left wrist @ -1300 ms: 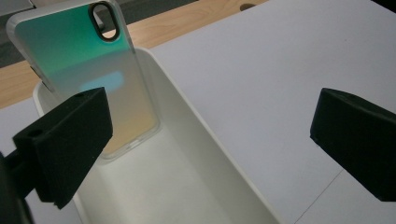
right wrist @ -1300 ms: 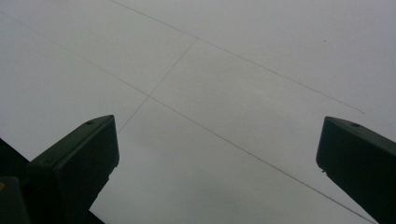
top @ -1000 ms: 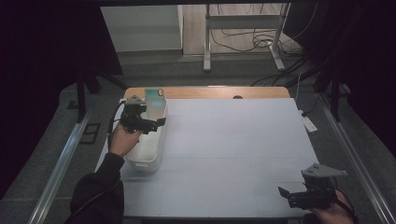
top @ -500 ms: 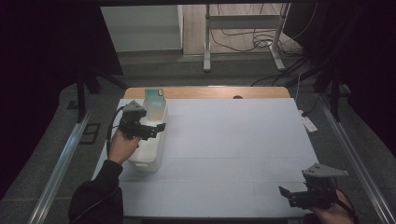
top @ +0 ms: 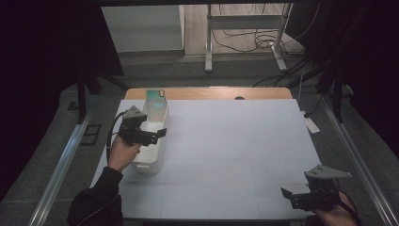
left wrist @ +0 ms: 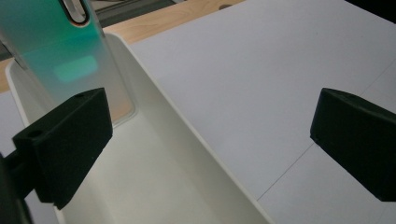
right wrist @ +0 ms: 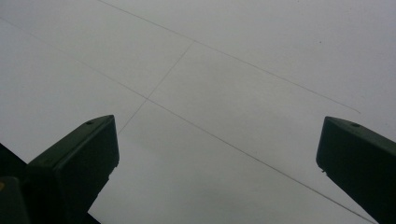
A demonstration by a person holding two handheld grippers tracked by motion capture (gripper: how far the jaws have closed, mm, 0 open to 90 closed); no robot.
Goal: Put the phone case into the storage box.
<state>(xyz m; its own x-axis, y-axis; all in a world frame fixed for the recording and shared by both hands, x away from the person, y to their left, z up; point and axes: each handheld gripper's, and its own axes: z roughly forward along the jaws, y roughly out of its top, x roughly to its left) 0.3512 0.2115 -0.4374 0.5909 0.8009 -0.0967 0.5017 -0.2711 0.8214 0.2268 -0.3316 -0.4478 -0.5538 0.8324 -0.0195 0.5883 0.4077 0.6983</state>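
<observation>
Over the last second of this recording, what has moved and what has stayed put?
The left gripper has drawn back toward the person along the white bin, jaws open, holding nothing. The green card standing in the bin, the bin itself and the right gripper have kept their places.

Smooth white plastic bin (top: 151, 141), translucent glossy teal card (left wrist: 65, 51), matt white table (top: 235, 150)

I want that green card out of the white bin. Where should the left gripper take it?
Grip the green card by its top edge, coming from above: it stands nearly upright against the white bin's far wall. The left gripper is open over the bin.
</observation>
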